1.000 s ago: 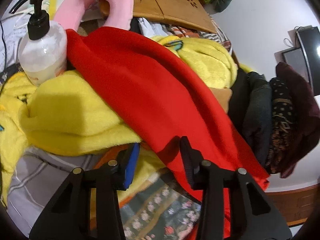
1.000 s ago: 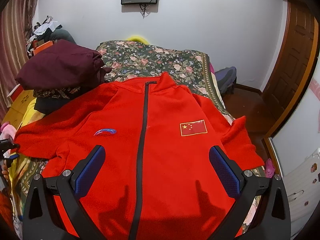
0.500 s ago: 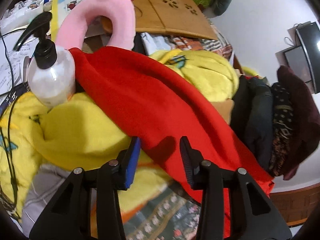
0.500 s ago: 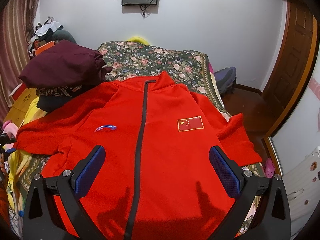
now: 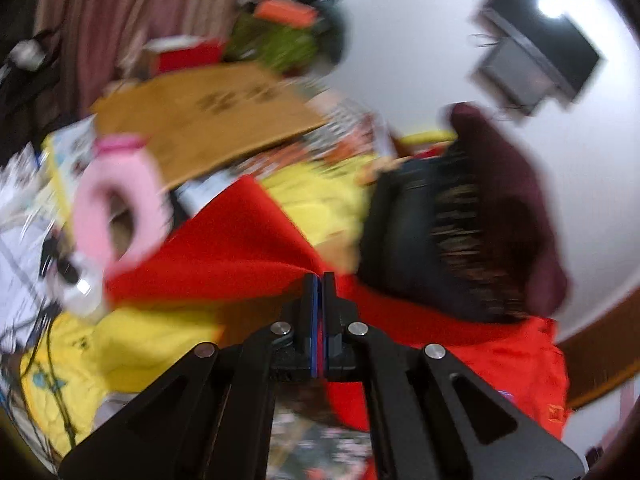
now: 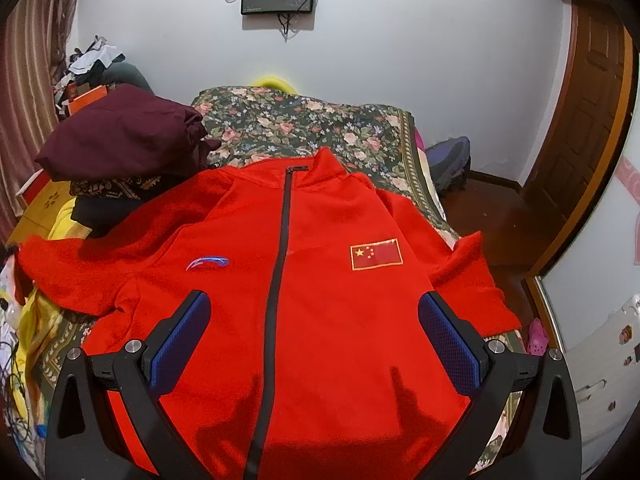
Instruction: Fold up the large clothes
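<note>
Red jacket (image 6: 320,300) spread flat on the bed (image 6: 304,120), zip up. Soft, floppy, light; best held at sleeve ends. Left tool (image 5: 319,280) pinched on 1 sleeve (image 5: 240,248). Right tool (image 6: 316,332) wide apart above.

A red jacket (image 6: 320,280) with a black zip, a blue logo and a red-and-yellow flag patch is seen spread on a dark green bedspread (image 6: 304,120) patterned with pink and white flowers. A maroon garment (image 6: 120,132) is piled beside it, above black cloth with a gold print. Yellow fabric (image 5: 152,344) and a pink ring-shaped cushion (image 5: 116,204) are shown blurred.
</note>
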{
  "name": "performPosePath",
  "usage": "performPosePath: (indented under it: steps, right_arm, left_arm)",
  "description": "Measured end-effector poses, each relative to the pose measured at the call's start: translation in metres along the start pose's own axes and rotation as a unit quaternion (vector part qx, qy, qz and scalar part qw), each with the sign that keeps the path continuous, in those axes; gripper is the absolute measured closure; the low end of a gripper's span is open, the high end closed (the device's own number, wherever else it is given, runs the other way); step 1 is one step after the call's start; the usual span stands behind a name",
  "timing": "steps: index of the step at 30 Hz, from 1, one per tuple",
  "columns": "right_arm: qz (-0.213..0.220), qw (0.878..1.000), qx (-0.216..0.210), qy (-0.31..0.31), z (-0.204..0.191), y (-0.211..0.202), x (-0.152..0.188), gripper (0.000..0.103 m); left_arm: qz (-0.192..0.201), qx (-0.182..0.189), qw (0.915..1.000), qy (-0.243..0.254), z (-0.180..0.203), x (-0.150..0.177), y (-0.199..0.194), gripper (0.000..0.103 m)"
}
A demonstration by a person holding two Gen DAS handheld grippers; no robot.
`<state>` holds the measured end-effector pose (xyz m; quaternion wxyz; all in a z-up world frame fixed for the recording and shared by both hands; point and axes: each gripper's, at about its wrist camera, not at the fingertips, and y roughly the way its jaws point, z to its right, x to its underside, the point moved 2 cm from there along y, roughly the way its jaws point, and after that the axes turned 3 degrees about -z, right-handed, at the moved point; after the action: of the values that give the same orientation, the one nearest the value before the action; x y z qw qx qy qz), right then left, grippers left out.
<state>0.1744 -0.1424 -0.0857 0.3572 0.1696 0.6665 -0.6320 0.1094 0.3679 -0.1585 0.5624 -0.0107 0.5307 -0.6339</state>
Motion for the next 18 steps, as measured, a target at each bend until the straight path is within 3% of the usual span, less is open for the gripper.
performPosePath:
  steps: [5, 10, 14, 18]
  right_arm:
    - [0.009, 1.0, -0.01, 0.003, 0.006, -0.001, -0.002, 0.0]
    - [0.018, 1.0, -0.023, 0.007, 0.013, -0.004, -0.001, 0.0]
    - [0.027, 0.999, -0.032, 0.012, 0.022, -0.008, 0.001, 0.0]
    - [0.031, 0.999, -0.038, 0.022, 0.033, -0.012, 0.005, 0.0]
  left_arm:
    - [0.033, 0.078, 0.9923, 0.091, 0.092, 0.004, -0.037, 0.103]
    - [0.031, 0.153, 0.9731, 0.169, 0.179, 0.027, -0.051, 0.103]
    - [0.019, 0.172, 0.9568, 0.233, 0.238, 0.056, -0.045, 0.103]
    - [-0.027, 0.186, 0.943, 0.275, 0.281, 0.094, -0.027, 0.103]
